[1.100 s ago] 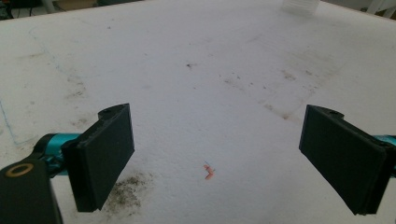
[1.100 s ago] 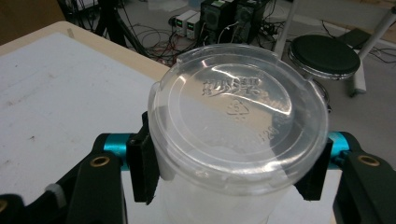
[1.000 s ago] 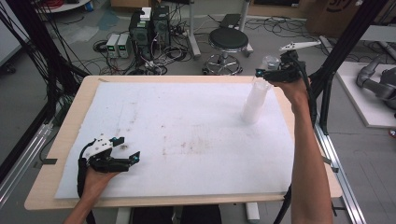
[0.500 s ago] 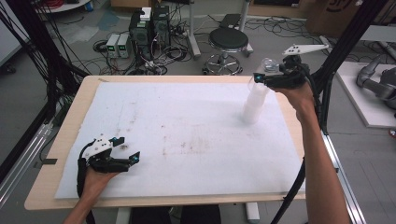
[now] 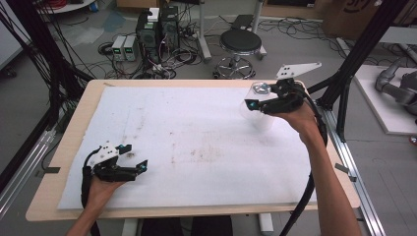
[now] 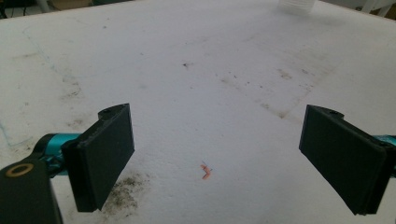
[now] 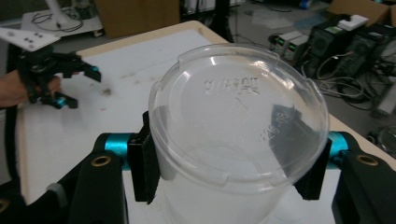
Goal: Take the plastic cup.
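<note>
The right tongs point(image 7: 231, 158) pinch a clear plastic container point(image 7: 236, 135), one pad on each side wall just under its rim. It hangs over the far right part of the white surface point(image 5: 196, 128), tilted, its lidded top turned toward the gripper's camera. Its base is cut off in the right gripper view. The left tongs point(image 6: 224, 154) rest spread at the near left, nothing between them.

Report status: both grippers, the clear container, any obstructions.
Left gripper open, resting on the white mat, holding nothing. Right gripper shut on the clear lidded container, near the table's far right. Nothing in the way on the mat.
</note>
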Demonstrator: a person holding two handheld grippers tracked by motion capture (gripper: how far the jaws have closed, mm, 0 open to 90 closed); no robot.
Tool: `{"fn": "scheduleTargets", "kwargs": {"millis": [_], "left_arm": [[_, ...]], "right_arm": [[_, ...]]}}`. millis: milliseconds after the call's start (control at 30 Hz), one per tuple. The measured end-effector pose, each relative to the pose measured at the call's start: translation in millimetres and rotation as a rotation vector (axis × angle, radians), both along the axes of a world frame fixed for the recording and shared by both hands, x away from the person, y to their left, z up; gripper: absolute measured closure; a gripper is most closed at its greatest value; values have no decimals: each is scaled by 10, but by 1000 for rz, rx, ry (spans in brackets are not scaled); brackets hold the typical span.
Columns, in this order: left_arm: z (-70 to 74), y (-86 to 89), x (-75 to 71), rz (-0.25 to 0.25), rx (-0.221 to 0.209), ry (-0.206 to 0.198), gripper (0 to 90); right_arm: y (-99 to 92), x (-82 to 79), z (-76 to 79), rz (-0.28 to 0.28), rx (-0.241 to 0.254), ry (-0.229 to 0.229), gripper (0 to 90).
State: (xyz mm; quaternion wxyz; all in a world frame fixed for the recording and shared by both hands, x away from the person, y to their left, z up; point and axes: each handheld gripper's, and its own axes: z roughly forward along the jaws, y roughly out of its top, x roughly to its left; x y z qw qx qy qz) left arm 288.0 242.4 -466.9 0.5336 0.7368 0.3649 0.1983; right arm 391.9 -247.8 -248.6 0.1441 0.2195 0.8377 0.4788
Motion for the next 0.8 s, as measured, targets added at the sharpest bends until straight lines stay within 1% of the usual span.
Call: {"fn": "scheduleTargets", "kwargs": {"millis": [33,67,100,133,167,300,333,367,433,567,633,733,800], "left_arm": [[0,0,0,-1,0,0,101],[0,0,0,-1,0,0,101],[-1,1,0,1,-4,1,101],[-1,1,0,1,-4,1,101],[-1,0,0,2,-7,1,101],[0,1,0,-1,0,-1,101],[0,1,0,-1,0,-1,101],[0,1,0,-1,0,-1,101],[0,4,-1,-1,-3,1,101],[0,4,-3,-1,-5,-1,101],[0,3,-2,-2,-6,-1,101],[0,6,-2,-4,-5,-1,101],[0,6,-2,-3,-6,1,101]], "right_arm": [[35,-26,-12,19,0,11,378],[35,-26,-12,19,0,11,378],[100,-73,-35,62,7,8,378],[100,-73,-35,62,7,8,378],[168,-128,-64,113,11,10,378],[308,-229,-139,181,6,17,379],[308,-229,-139,181,6,17,379],[388,-277,-188,207,9,13,379],[452,-310,-233,232,14,11,379],[606,-377,-354,270,4,10,379],[671,-400,-423,288,5,15,379],[768,-416,-545,310,-9,21,380],[824,-421,-633,318,-16,33,380]]}}
